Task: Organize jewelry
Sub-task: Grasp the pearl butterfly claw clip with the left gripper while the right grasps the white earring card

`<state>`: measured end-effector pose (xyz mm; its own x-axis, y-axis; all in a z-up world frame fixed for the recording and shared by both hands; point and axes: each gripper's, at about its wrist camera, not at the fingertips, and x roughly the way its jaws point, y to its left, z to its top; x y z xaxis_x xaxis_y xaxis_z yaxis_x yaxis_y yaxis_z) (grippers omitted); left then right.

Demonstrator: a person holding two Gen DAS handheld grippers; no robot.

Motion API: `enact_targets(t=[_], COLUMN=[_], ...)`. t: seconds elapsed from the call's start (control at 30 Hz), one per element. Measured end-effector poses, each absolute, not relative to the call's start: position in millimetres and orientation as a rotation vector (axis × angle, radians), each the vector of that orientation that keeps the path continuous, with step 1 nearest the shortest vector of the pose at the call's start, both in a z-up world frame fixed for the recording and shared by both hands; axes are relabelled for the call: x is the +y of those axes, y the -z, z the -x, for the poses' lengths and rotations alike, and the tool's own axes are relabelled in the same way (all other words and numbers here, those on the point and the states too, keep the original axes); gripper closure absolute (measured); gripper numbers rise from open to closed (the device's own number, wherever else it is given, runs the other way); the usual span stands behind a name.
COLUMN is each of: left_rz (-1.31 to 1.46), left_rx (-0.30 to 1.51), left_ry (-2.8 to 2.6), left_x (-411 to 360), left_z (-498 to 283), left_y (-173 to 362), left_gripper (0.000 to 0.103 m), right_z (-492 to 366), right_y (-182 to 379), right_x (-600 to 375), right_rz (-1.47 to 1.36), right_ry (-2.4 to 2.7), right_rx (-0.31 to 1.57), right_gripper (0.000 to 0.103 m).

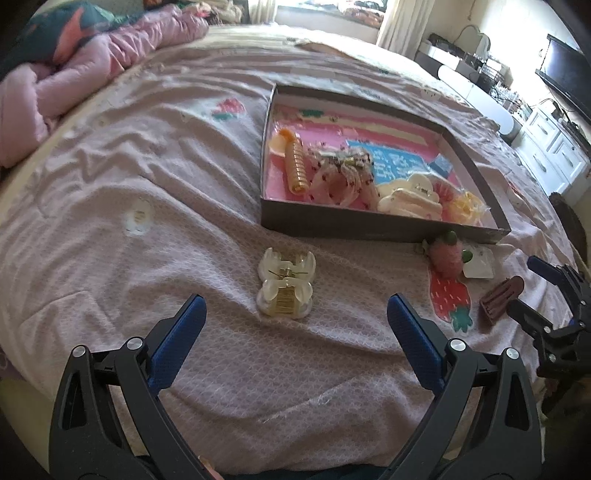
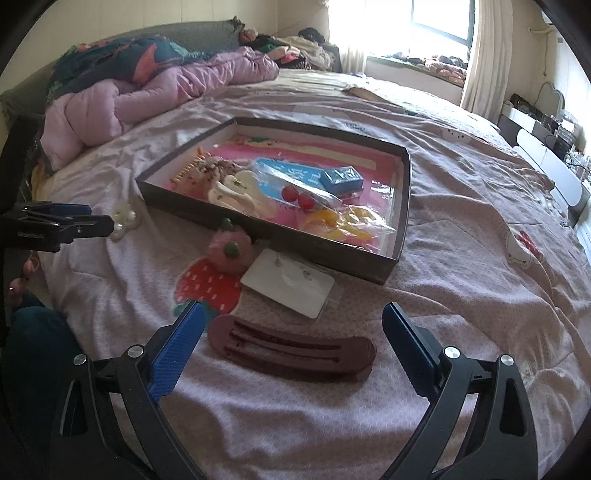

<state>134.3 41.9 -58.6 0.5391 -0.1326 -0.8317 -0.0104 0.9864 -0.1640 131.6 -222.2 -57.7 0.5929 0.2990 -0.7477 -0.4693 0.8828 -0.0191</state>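
Note:
A shallow dark box [image 1: 369, 227] [image 2: 266, 227] on the bed holds several hair clips, scrunchies and small packets. A clear cream claw clip [image 1: 286, 282] [image 2: 123, 218] lies on the bedspread just ahead of my open, empty left gripper [image 1: 295, 314] [image 2: 74, 218]. A long brown hair clip [image 2: 291, 350] [image 1: 500, 297] lies between the fingers of my open right gripper [image 2: 293, 325] [image 1: 532, 288], not gripped. A pink strawberry-shaped piece [image 2: 229, 253] [image 1: 447, 254] and a white earring card [image 2: 288, 282] [image 1: 480, 264] lie in front of the box.
A pink quilt [image 2: 147, 92] [image 1: 74, 74] is bunched at the far left of the bed. White drawers and a TV [image 1: 565, 85] stand to the right. A window [image 2: 439, 22] is at the back.

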Motion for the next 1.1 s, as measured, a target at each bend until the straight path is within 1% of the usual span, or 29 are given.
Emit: enact_targets(t=[0.07, 0.13, 0.2, 0.27, 0.33, 0.4, 0.47, 0.5, 0.53, 0.6, 0.63, 0.77, 0.8, 0.83, 0.93, 1.0, 1.1], left_rz=[0.172, 0.183, 0.189, 0.186, 0.168, 0.143, 0.126, 0.117, 0.108, 0.088, 0.078, 0.063, 0.067, 0.071, 0.100, 0.110, 0.122], left_rx=[1.014, 1.024, 1.041, 1.054, 1.070, 1.089, 1.098, 1.099, 1.100, 1.107, 1.112, 1.125, 1.127, 1.128, 1.125, 1.121, 1.105], left_ry=[0.080, 0.079, 0.080, 0.089, 0.097, 0.108, 0.110, 0.114, 0.120, 0.134, 0.138, 0.146, 0.148, 0.144, 0.148, 0.151, 0.155], left_x=[44.3, 45.6, 46.0, 44.1, 40.0, 34.0, 32.4, 30.6, 28.9, 24.5, 22.6, 19.5, 20.3, 21.2, 25.2, 26.8, 28.0], left_z=[-139.1, -143.1, -147.6, -150.5, -153.0, -155.2, -157.7, -158.0, -158.6, -159.3, -159.9, -163.9, -165.3, -166.7, -168.7, -168.2, -166.0], left_y=[61.4, 63.4, 66.8, 68.7, 71.0, 73.5, 74.6, 74.6, 74.4, 75.3, 76.1, 78.3, 78.9, 79.3, 79.4, 78.9, 76.4], left_gripper=[0.016, 0.027, 0.032, 0.033, 0.042, 0.049, 0.050, 0.052, 0.058, 0.066, 0.067, 0.069, 0.071, 0.076, 0.076, 0.076, 0.076], right_z=[-137.7, -145.0, -151.0, -155.3, -159.2, -162.5, -165.9, -167.3, -168.0, -171.4, -172.6, -176.2, -176.3, -177.0, -176.4, -175.1, -172.7], right_y=[60.0, 63.5, 67.2, 69.6, 72.8, 74.9, 77.4, 78.6, 79.3, 82.5, 83.7, 89.3, 90.3, 91.4, 93.2, 93.6, 91.9], right_x=[-219.7, -216.5, -212.7, -208.9, -204.3, -200.0, -196.4, -194.7, -193.2, -190.5, -189.7, -187.4, -187.4, -187.5, -184.4, -183.2, -183.7], right_rz=[0.241, 0.260, 0.280, 0.301, 0.338, 0.363, 0.387, 0.397, 0.404, 0.424, 0.429, 0.440, 0.438, 0.423, 0.416, 0.408, 0.398], right_ry=[-0.442, -0.441, -0.431, -0.435, -0.434, -0.433, -0.433, -0.432, -0.433, -0.433, -0.434, -0.431, -0.436, -0.451, -0.453, -0.467, -0.476], right_rx=[0.831, 0.847, 0.863, 0.872, 0.880, 0.885, 0.889, 0.890, 0.893, 0.897, 0.900, 0.908, 0.910, 0.918, 0.916, 0.916, 0.909], right_gripper=[0.009, 0.009, 0.009, 0.009, 0.009, 0.009, 0.009, 0.010, 0.010, 0.012, 0.014, 0.015, 0.019, 0.027, 0.030, 0.038, 0.039])
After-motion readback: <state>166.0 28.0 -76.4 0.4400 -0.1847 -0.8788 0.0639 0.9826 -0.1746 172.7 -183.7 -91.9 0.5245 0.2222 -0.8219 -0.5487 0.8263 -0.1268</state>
